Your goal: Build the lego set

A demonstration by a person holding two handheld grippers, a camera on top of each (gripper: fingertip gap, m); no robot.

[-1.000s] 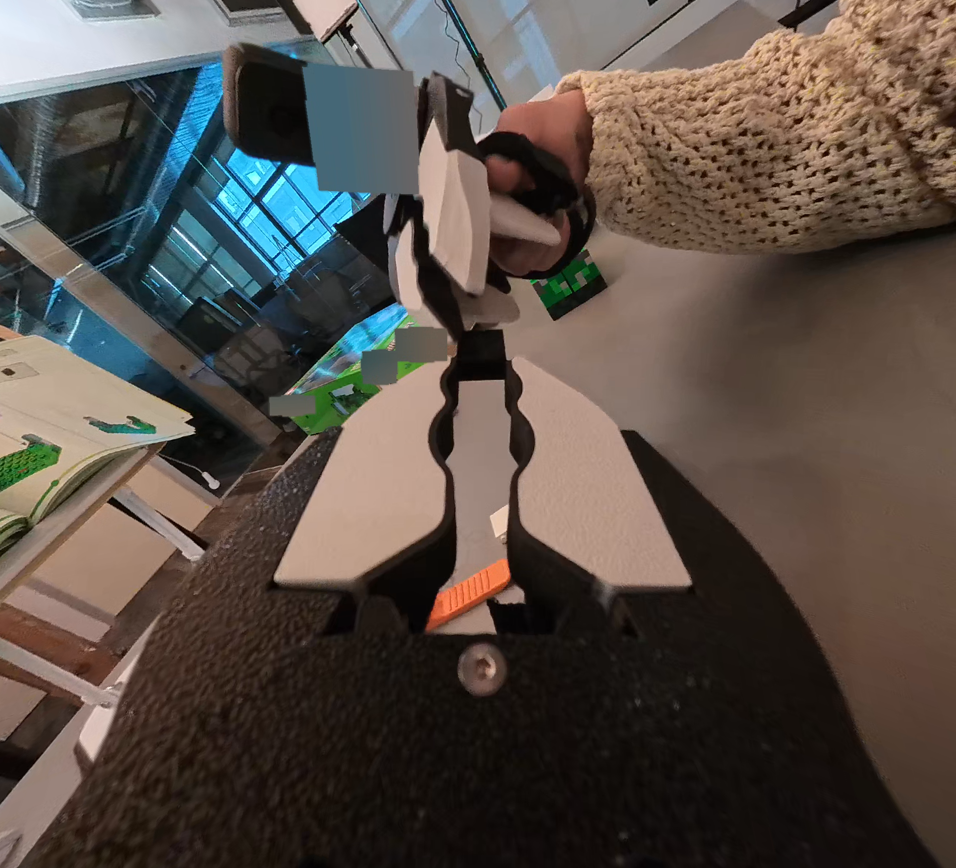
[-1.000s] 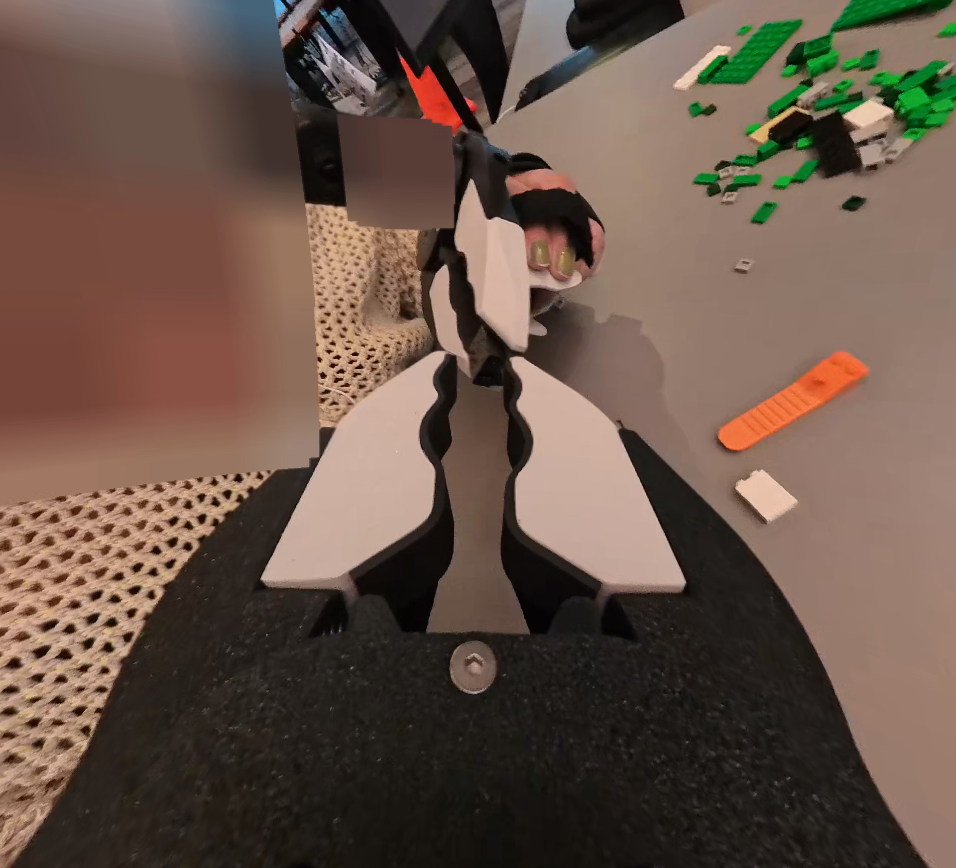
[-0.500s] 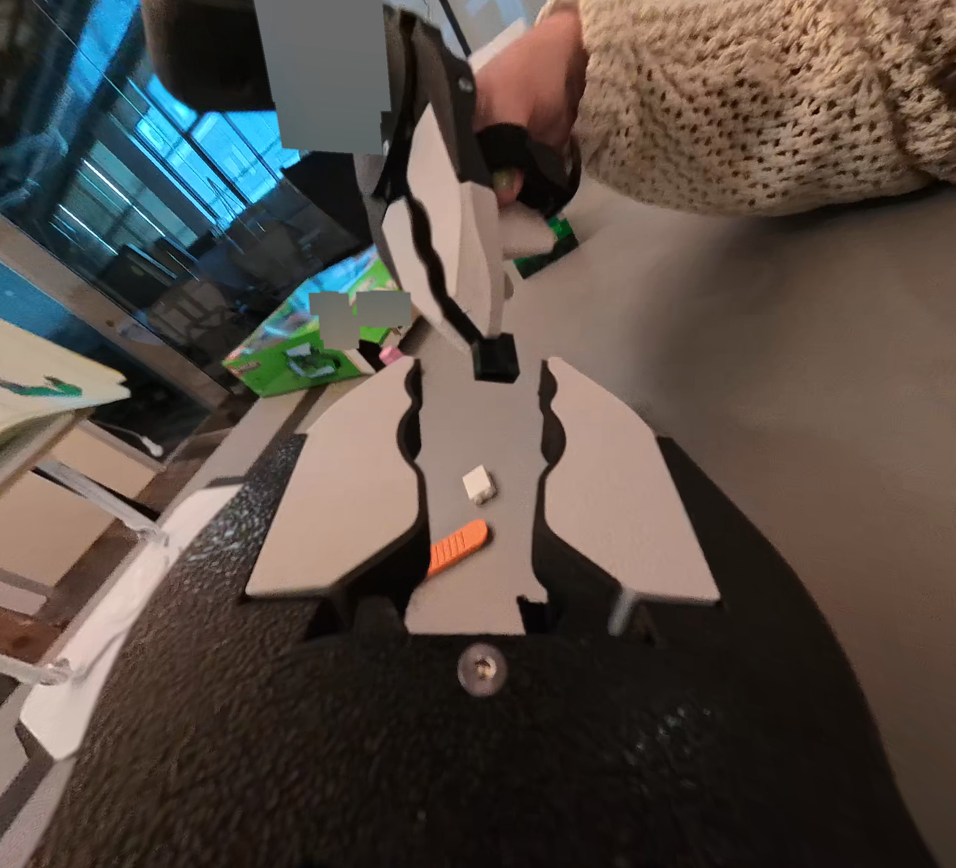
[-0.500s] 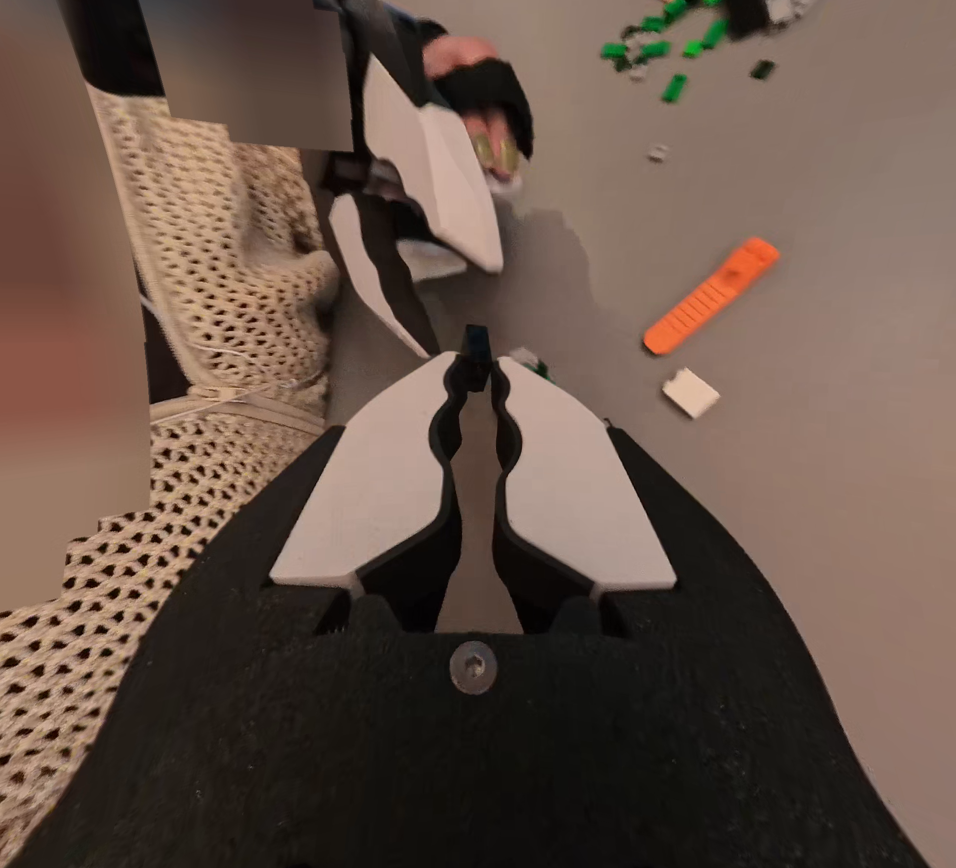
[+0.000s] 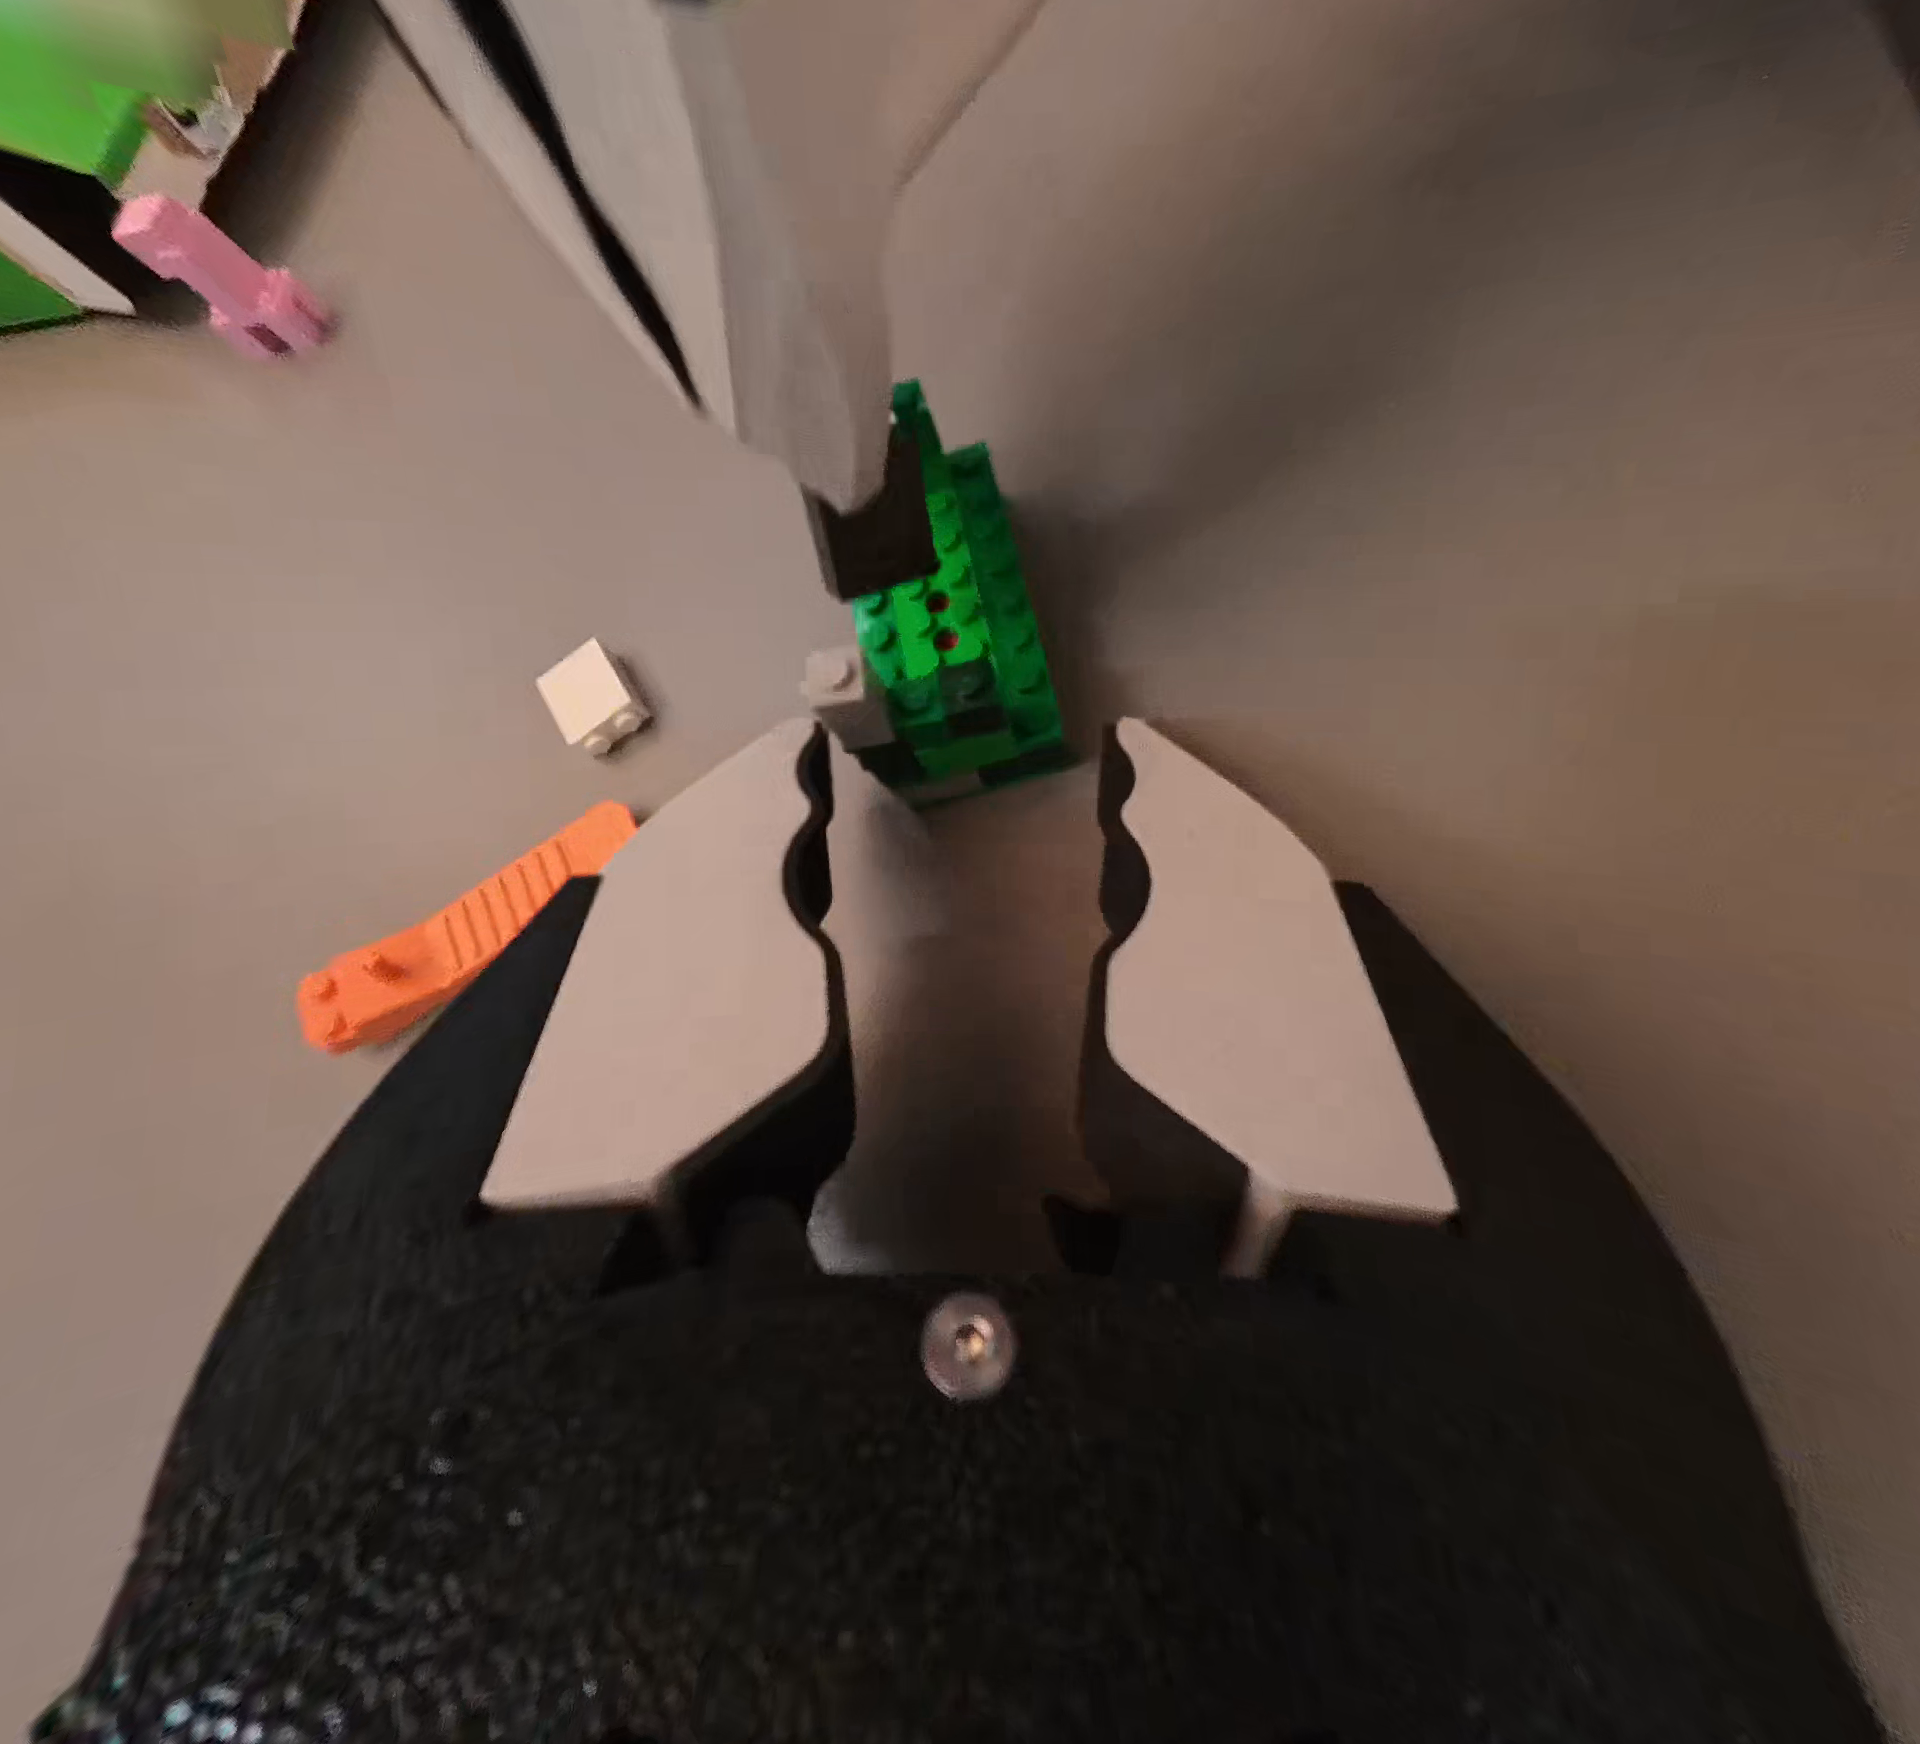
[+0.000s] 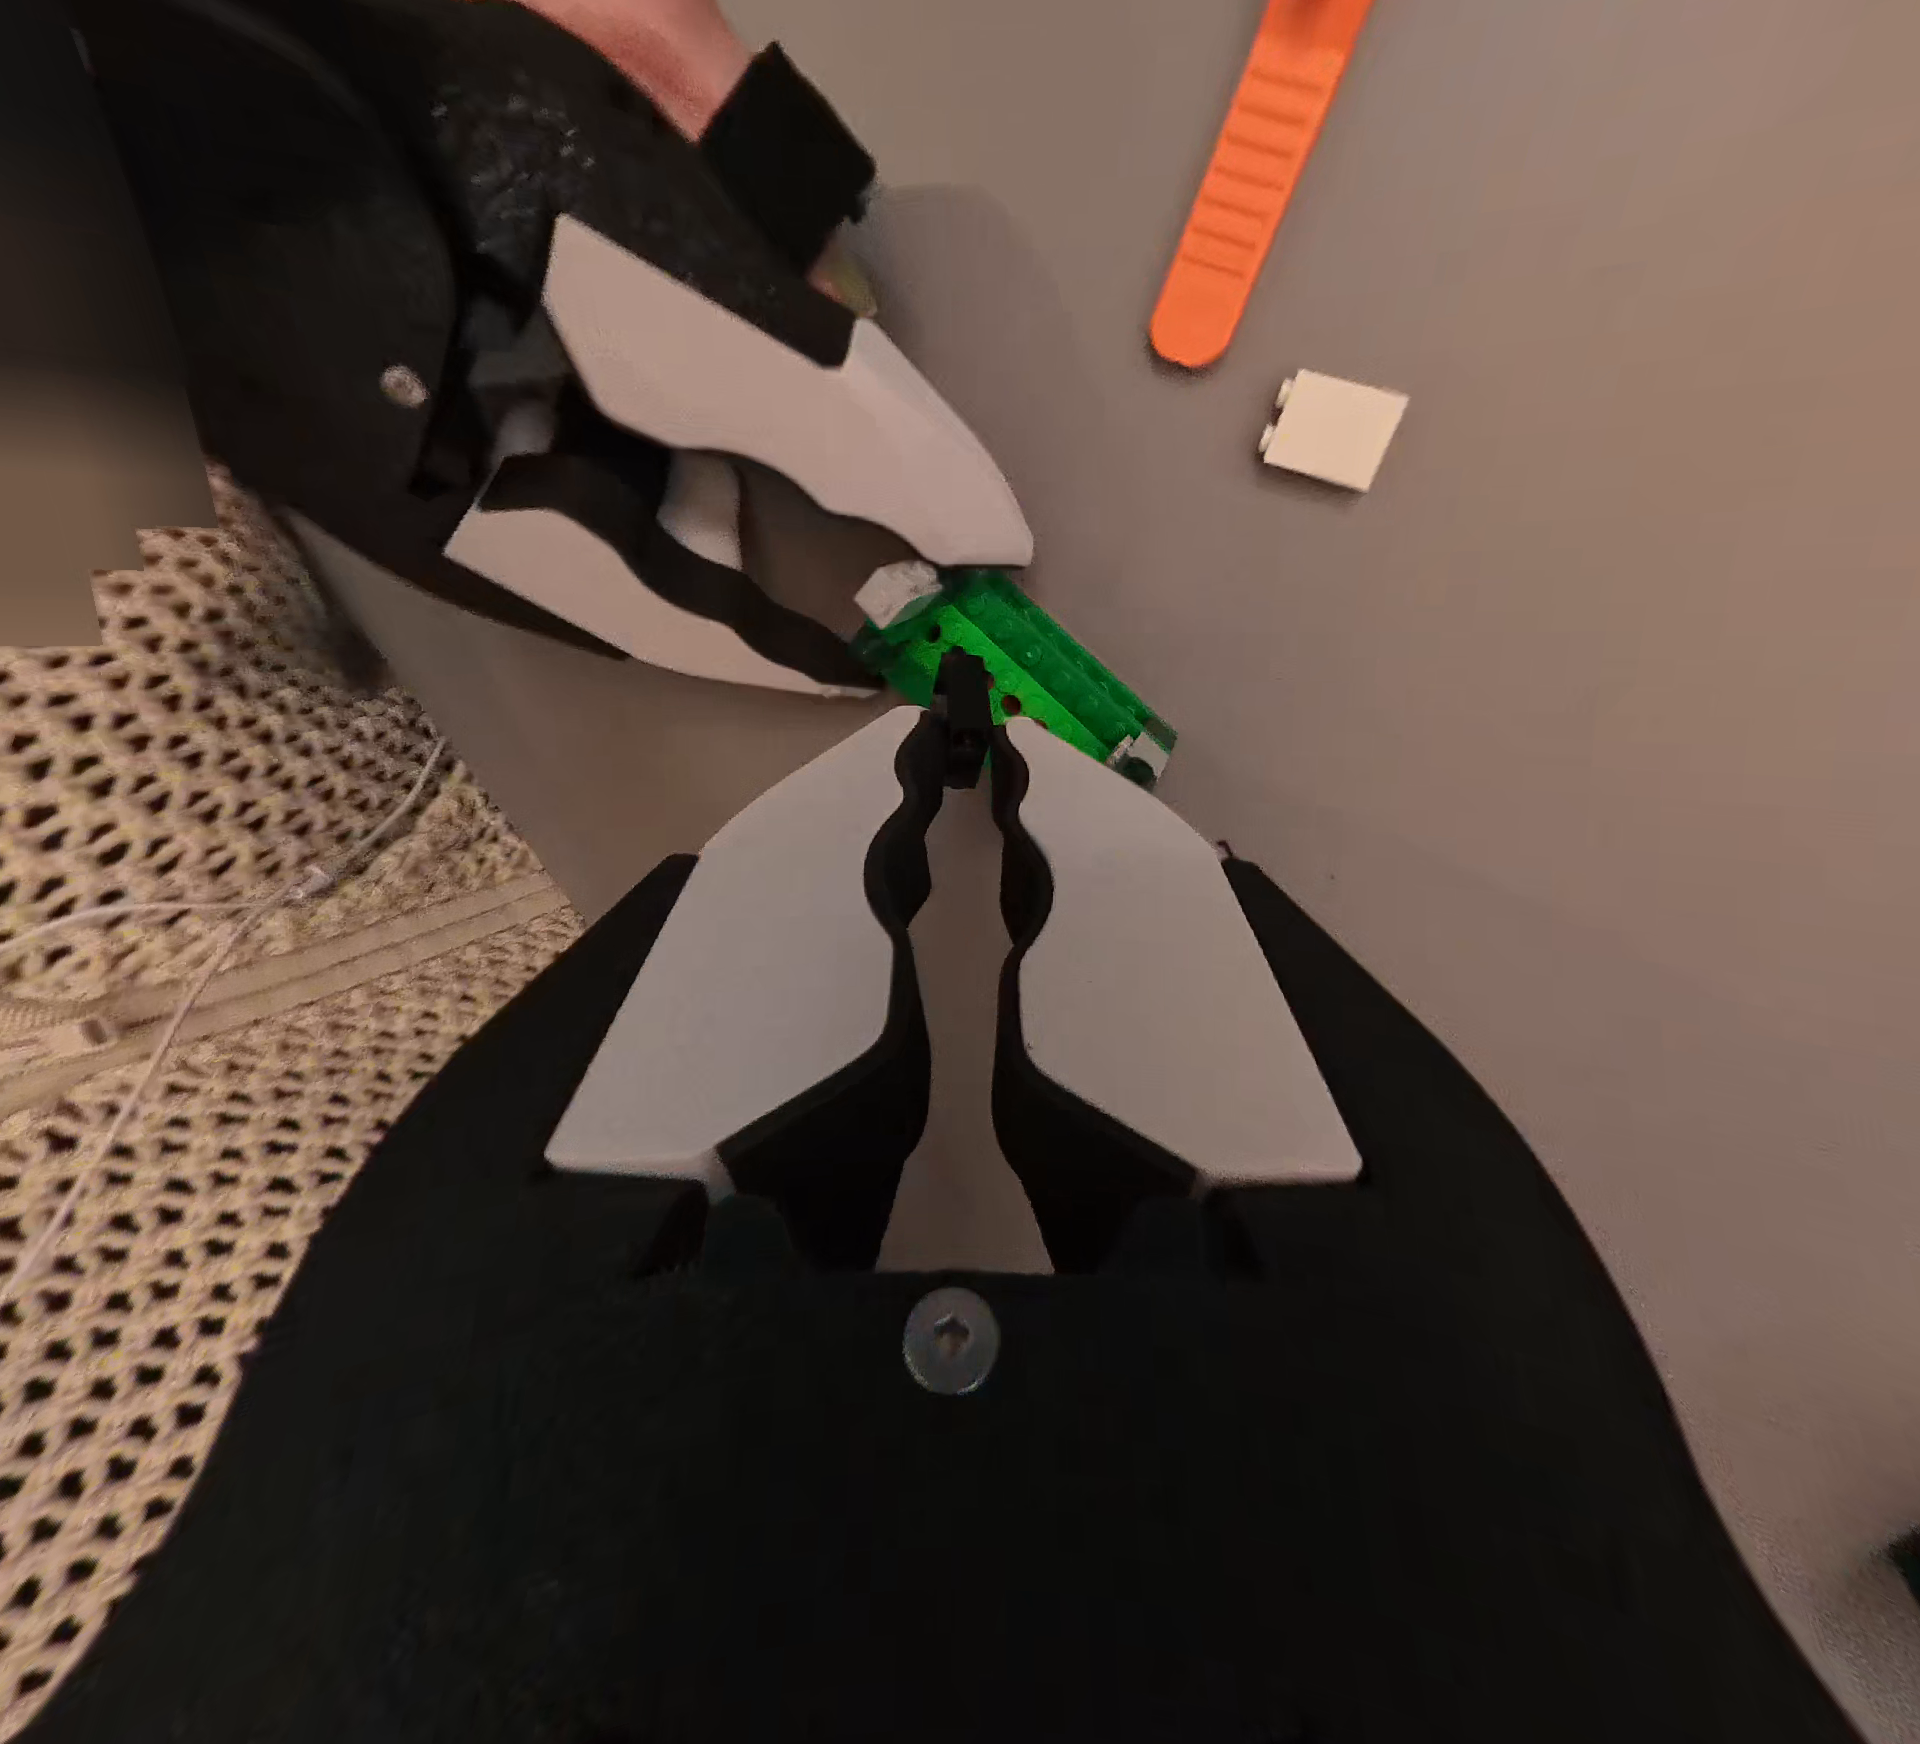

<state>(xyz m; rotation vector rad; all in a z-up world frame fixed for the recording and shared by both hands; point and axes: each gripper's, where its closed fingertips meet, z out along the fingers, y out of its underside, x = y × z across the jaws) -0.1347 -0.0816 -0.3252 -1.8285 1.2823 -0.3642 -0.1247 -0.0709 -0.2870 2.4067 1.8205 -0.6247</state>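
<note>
Here, closest to the lens in the right wrist view, the right gripper point(image 6: 961, 738) has its jaws drawn together on a small black brick point(image 6: 961, 707), pinched at the very tips, and it holds that brick against the studded face of the green lego build point(image 6: 1049, 666) standing on the grey worktop point(image 6: 1558, 759). From the left wrist view the left gripper point(image 5: 966, 738) sits just short of the same build point(image 5: 966, 655), its jaws apart and holding nothing, one finger close to the little grey brick point(image 5: 844, 697) that juts from the build's near corner. I judge the step in hand to be seating the black brick point(image 5: 873, 541) onto the green studs, and to do it well the free gripper ought to close on the build's base or brace it from behind before any push comes, since the stack is narrow and tall and looks likely to tip or slide. The press should run straight along the studs, not at a slant, or the brick may catch on one row only; whether it is already lined up I cannot tell, as the fingers hide the join. Farther off on the worktop lie a white brick point(image 6: 1333, 429) and, beyond it, an orange brick separator point(image 6: 1288, 94), both well apart from the work. Farthest, in the left view, a pink lego piece point(image 5: 223, 278) rests near a blurred green box point(image 5: 94, 32).
</note>
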